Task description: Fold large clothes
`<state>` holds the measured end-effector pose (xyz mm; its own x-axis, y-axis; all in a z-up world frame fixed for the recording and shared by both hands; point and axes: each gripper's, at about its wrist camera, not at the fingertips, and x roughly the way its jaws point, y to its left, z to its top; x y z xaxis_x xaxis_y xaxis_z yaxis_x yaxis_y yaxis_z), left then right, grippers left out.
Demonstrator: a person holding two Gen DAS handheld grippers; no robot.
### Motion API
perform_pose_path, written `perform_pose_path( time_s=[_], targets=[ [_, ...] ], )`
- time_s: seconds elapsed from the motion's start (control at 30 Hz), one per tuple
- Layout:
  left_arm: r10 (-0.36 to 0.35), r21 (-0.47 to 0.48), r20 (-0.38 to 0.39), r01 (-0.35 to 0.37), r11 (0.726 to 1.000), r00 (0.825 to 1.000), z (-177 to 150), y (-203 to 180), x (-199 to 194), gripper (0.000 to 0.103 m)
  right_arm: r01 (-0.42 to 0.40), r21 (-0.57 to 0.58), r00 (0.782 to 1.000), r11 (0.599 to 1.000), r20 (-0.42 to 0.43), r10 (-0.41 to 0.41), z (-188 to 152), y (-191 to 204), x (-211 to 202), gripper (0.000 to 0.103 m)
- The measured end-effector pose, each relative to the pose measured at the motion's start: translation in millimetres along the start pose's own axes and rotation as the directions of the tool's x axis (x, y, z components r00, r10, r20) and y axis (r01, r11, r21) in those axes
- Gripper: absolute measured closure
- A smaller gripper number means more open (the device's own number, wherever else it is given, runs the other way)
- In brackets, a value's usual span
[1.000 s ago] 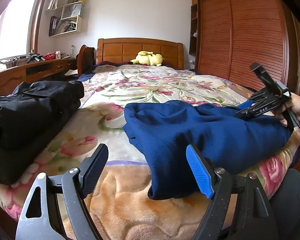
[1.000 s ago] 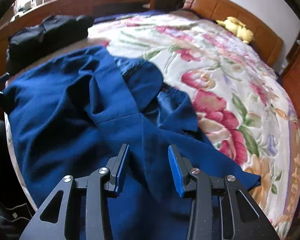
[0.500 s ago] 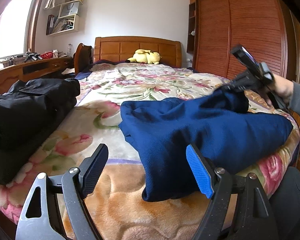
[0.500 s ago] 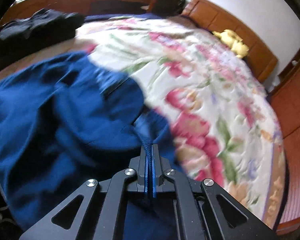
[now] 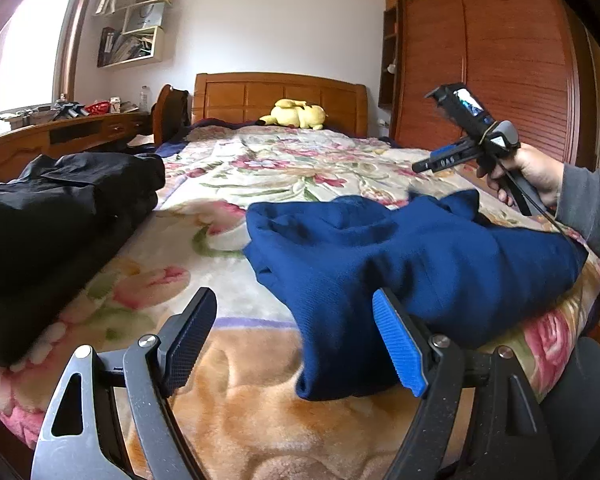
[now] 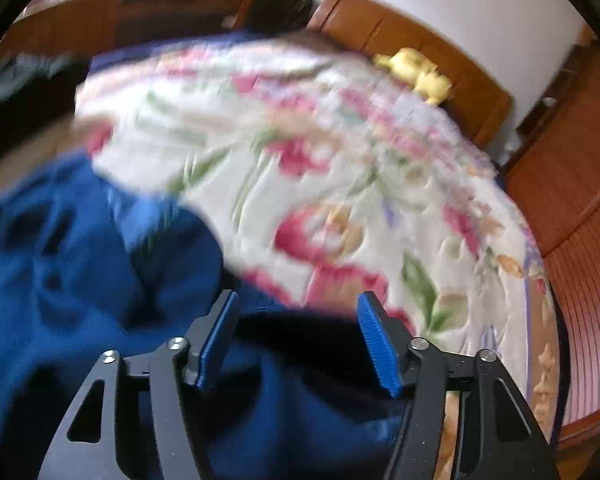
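Observation:
A dark blue garment [image 5: 400,256] lies bunched and partly folded on the floral bedspread [image 5: 284,168], near the bed's foot. My left gripper [image 5: 296,344] hangs open just short of the garment's near corner, nothing between its pads. Above the garment's far right part, a hand holds my right gripper [image 5: 418,167]. In the blurred right wrist view that gripper [image 6: 298,340] has its jaws opening over the blue garment [image 6: 80,264]; the cloth lies below them, not pinched.
A pile of black clothes [image 5: 52,216] covers the bed's left side. A yellow plush toy [image 5: 296,114] rests by the wooden headboard [image 5: 280,96]. A wooden wardrobe [image 5: 500,60] stands right, a cluttered desk [image 5: 60,128] left under the window.
The right gripper shut on a fold of the blue garment, lifted and carried it across, then let go and opened above it. The garment's right part now lies folded over. The left gripper stayed still.

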<state>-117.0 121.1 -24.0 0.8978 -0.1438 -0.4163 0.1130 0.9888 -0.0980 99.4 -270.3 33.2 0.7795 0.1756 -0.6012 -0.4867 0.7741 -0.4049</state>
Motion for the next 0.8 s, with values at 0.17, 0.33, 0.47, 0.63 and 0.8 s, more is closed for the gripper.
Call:
perform_pose_path(
  time_s=[0.17, 0.33, 0.47, 0.63, 0.8],
  targets=[
    [0.005, -0.02, 0.012, -0.005, 1.0, 1.0, 1.5, 4.8, -0.7, 0.022, -0.223, 0.003, 0.975, 0.975, 0.025, 0.222, 8.8, 26.7, 0.2, 0.039],
    [0.012, -0.006, 0.003, -0.012, 1.0, 1.0, 0.4, 3.3, 1.0, 0.022, -0.386, -0.055, 0.919, 0.921, -0.115, 0.378, 3.5, 78.8, 40.7, 0.041],
    [0.014, 0.002, -0.003, -0.014, 1.0, 1.0, -0.9, 3.9, 1.5, 0.022, -0.439, -0.075, 0.885, 0.895, -0.207, 0.417, -0.1, 102.2, 67.5, 0.05],
    [0.008, -0.002, -0.007, -0.009, 1.0, 1.0, -1.4, 4.9, 2.2, 0.022, -0.419, -0.151, 0.9, 0.895, -0.2, 0.388, 11.8, 105.8, 75.9, 0.093],
    [0.009, 0.005, -0.008, -0.009, 1.0, 1.0, -2.3, 2.5, 2.9, 0.022, -0.321, -0.154, 0.947, 0.934, -0.025, 0.321, 35.5, 99.3, 39.8, 0.1]
  ],
)
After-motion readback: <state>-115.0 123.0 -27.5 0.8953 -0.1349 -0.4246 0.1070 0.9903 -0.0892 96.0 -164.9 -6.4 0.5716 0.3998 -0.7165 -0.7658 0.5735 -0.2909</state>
